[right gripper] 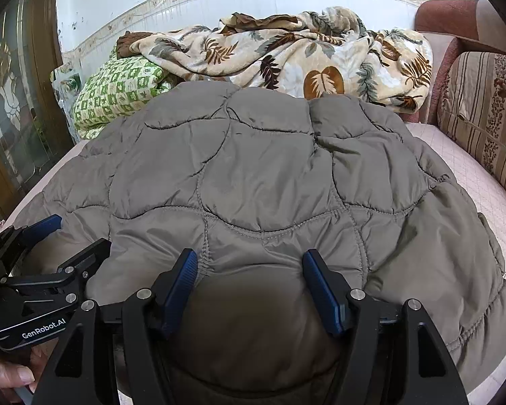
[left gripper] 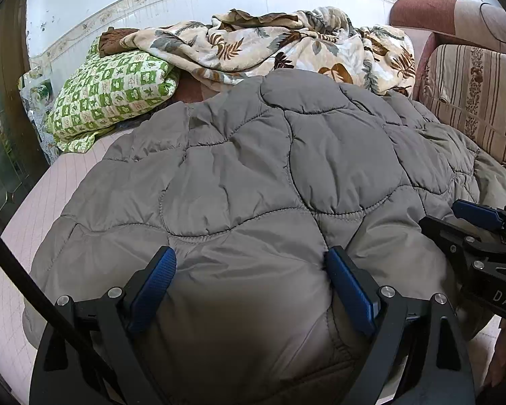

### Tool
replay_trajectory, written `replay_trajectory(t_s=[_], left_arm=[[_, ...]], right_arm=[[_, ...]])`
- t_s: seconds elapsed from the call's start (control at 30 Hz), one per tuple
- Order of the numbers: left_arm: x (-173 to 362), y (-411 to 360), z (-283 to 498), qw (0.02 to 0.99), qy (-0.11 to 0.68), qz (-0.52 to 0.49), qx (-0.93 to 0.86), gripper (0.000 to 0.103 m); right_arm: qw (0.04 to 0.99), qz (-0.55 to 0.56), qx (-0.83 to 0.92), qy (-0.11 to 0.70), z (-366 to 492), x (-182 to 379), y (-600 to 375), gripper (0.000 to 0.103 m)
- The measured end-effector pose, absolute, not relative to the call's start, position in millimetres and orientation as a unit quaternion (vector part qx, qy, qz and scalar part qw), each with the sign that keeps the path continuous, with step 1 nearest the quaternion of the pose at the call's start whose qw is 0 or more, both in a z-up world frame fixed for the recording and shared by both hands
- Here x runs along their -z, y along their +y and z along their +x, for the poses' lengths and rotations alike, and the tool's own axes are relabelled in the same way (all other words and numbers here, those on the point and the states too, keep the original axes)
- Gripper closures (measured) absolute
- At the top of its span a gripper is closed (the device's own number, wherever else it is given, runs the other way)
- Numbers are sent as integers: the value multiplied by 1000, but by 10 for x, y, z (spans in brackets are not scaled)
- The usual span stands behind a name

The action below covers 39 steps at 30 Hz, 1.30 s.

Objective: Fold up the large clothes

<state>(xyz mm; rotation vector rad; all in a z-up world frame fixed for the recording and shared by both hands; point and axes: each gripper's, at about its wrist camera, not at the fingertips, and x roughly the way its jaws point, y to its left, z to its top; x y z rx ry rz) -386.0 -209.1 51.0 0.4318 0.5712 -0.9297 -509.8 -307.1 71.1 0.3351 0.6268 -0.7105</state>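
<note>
On the bed (right gripper: 472,175), both tongs, left (left gripper: 249,266) and right (right gripper: 249,266), released, straddling the grey quilted jacket (left gripper: 253,168).

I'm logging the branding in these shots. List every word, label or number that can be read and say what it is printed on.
"GenRobot.AI": white lettering on the black body of the left gripper, seen in the right wrist view.
"DAS": white letters on the black body of the right gripper, in the left wrist view; cut off at the frame edge, so the word is incomplete.
Nothing else is legible: the grey quilted jacket, blanket and cushions show patterns only.
</note>
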Motion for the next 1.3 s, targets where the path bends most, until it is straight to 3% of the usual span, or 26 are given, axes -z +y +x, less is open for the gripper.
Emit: replay_trajectory(t_s=[0.17, 0.37, 0.57, 0.7, 0.87, 1.03, 1.3], left_arm=[[-529, -2067, -3846, 833, 268, 192, 444, 13], [-735, -1845, -3764, 840, 263, 157, 447, 13], [-816, -1447, -3242, 872, 306, 98, 370, 13], [-617, -1363, -2969, 864, 362, 84, 340, 13], [-503, -1444, -3021, 865, 357, 116, 333, 12], [-425, -1441, -2881, 855, 381, 93, 339, 8], [-752, -1152, -3421, 877, 300, 96, 363, 10]], right_arm=[[881, 168, 341, 282, -5190, -824, -3029, 33], [881, 146, 400, 204, -5637, -1143, -2980, 33], [833, 226, 461, 206, -6100, -1007, -3330, 34], [818, 237, 460, 252, -6058, -841, -3396, 33], [804, 295, 438, 272, -6050, -627, -3578, 30], [805, 278, 438, 287, -5985, -611, -3560, 27], [863, 134, 440, 208, -5997, -1131, -2855, 28]])
